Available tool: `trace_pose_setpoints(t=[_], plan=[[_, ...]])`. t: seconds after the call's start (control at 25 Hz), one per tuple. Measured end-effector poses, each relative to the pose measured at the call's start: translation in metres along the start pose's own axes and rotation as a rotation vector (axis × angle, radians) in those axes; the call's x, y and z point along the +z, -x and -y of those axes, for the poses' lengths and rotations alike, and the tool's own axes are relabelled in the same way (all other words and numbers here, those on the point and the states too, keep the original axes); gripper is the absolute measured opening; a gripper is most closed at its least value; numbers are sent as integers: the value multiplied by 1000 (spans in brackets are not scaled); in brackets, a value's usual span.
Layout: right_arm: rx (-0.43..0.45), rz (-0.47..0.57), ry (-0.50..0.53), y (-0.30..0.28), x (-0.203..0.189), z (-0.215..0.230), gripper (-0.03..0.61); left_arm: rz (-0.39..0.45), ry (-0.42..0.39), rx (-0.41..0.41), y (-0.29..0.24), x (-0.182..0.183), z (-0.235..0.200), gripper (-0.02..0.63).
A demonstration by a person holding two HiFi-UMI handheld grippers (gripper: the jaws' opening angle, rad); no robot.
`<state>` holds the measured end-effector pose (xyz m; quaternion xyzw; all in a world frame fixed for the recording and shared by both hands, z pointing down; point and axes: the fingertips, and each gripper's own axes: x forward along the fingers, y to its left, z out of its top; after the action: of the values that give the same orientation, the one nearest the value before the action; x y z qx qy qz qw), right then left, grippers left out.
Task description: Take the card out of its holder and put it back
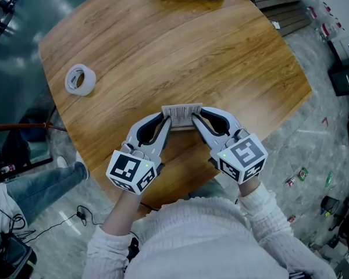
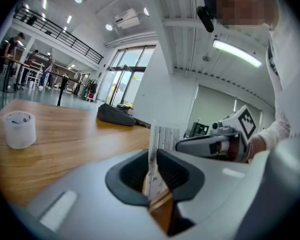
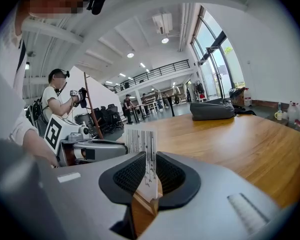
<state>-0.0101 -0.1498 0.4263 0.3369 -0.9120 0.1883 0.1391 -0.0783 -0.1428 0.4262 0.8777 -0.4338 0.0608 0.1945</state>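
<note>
While both ends are pinched, the card (image 1: 182,116) hangs flat between my two tools, just above the near edge of the worktop (image 1: 163,51) and not resting on it.

Left hand-held gripper (image 1: 167,121): pads clamped on the card's left end. The striped sheet stands edge-on in the narrow gap and runs out ahead of the tips.

Right hand-held gripper (image 1: 196,120): pads likewise pressed on the right end, with the same stripes rising past its tips. The two tools face each other, tips near but apart.

Holder: I cannot tell sleeve from card in any view. Only one thin striped piece shows, so how far the task has got is uncertain. My reading is that the step in hand is a pull-apart or a push-together along the card's length.

Method notes for that step:
- Fix one hand-held gripper as the anchor and move only the other, straight along the card's plane.
- Hold both tools at the same tilt, since any twist would bow the thin sheet and jam it.
- Bite shallowly at the very edge, so one pinch catches one layer only.

Tape roll (image 1: 80,79) lies well ahead of and outboard of the left tool, clear of the work.
</note>
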Motion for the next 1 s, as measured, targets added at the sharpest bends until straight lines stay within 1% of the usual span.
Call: trace_pose_setpoints(t=[0.4,0.68,0.88,1.0], plan=[[5,-55,3,3,-22,-6,51,-57,-6,-5,3,-20,3,48],[5,-80,0,4,-34,-9,51,-88,4,-8,4,-32,4,49],[1,-98,-5,6,-42,-10,51,-112,0,1,4,-39,5,54],[4,-104,-8,6,-45,-10,51,-121,13,14,4,-42,3,54]])
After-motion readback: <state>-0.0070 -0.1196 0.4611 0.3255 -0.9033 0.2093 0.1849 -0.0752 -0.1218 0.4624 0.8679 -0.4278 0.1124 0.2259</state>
